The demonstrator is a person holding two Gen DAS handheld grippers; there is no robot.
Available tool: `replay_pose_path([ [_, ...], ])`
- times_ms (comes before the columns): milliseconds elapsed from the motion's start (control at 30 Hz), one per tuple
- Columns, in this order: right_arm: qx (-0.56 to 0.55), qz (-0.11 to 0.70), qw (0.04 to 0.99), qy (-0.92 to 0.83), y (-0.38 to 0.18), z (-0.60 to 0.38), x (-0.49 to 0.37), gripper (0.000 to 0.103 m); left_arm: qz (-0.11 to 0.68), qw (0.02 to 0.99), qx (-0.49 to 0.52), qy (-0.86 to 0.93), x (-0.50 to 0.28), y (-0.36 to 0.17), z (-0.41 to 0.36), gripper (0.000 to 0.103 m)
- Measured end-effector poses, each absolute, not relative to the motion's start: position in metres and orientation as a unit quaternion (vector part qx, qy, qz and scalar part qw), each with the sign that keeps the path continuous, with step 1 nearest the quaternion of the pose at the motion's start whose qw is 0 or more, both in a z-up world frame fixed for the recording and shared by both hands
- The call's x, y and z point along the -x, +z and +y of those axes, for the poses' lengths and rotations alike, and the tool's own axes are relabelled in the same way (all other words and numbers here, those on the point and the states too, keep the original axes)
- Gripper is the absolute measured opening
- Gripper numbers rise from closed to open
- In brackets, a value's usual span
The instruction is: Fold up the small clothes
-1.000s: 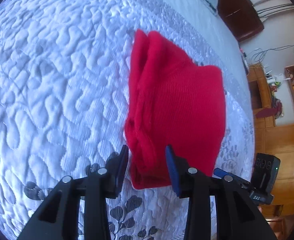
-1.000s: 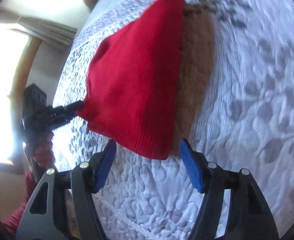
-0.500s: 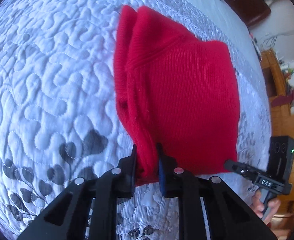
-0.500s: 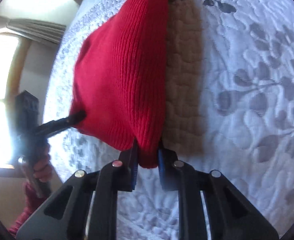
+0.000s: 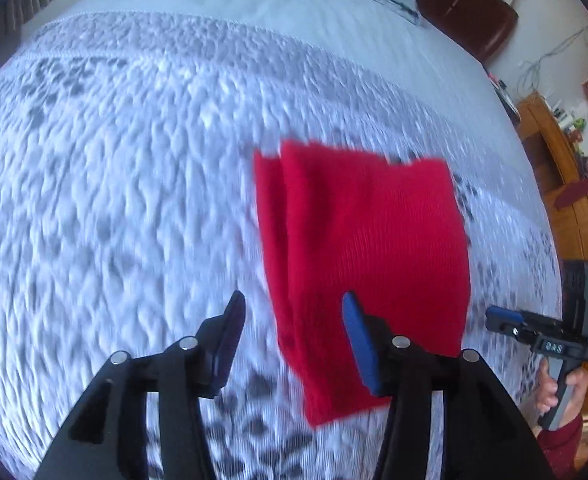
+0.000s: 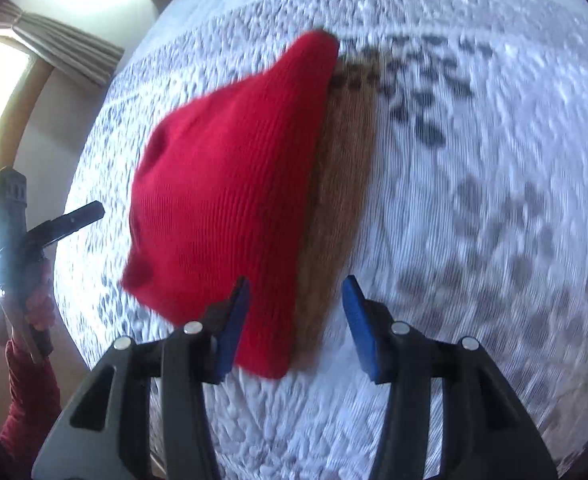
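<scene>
While one red garment (image 5: 366, 256) lies folded; two grippers (image 5: 292, 332) (image 6: 296, 316) agape.

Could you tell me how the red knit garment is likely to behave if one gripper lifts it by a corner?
The red knit garment would probably droop and unfold: it is soft ribbed fabric in loose layers. It looks light, and likely grips well rather than slipping.

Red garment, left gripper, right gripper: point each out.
Red garment (image 5: 374, 240): left wrist view, middle of the top layer.
Left gripper (image 5: 292, 332): left wrist view, between its open fingertips.
Right gripper (image 6: 296, 320): right wrist view, between its open fingertips.
</scene>
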State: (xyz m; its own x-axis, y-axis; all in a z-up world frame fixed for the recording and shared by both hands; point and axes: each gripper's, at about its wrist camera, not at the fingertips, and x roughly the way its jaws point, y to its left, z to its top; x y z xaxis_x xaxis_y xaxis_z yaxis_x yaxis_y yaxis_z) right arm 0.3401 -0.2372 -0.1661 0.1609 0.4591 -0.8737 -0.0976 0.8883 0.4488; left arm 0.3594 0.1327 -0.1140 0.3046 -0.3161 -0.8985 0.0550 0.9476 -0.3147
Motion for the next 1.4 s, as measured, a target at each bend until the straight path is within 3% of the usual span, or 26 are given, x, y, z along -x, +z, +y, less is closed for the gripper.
replay_pose_path([
  [167,-0.174,0.623,0.744,0.166,-0.175,-0.248,-0.397,0.054,0.588,0.797,0.100,-0.096,-0.430,-0.138,0.113,0.051],
  [700,-0.180,0.613,0.752,0.160,-0.192,-0.245,-0.445,0.055,0.603,0.781,0.108,-0.120,-0.463,-0.167,0.091,0.049],
  [767,-0.182,0.612,0.753,0.158,-0.193,-0.244,-0.448,0.059,0.607,0.780,0.106,-0.112,-0.465,-0.174,0.089,0.041],
  [867,-0.184,0.613,0.752,0.158,-0.195,-0.242,-0.454,0.062,0.606,0.775,0.138,-0.115,-0.469,-0.180,0.094,0.013],
  [933,-0.189,0.614,0.751,0.156,-0.197,-0.242,-0.456,0.062,0.594,0.779,0.170,-0.108,-0.469,-0.180,0.099,0.007],
  [1167,-0.200,0.604,0.754,0.163,-0.201,-0.247,-0.456,0.065,0.473,0.854,0.199,-0.088,-0.412,-0.142,0.126,0.007],
  [1400,-0.216,0.612,0.744,0.158,-0.213,-0.243,-0.464,0.068,0.534,0.825,0.172,-0.060,-0.434,-0.190,0.127,0.013],
])
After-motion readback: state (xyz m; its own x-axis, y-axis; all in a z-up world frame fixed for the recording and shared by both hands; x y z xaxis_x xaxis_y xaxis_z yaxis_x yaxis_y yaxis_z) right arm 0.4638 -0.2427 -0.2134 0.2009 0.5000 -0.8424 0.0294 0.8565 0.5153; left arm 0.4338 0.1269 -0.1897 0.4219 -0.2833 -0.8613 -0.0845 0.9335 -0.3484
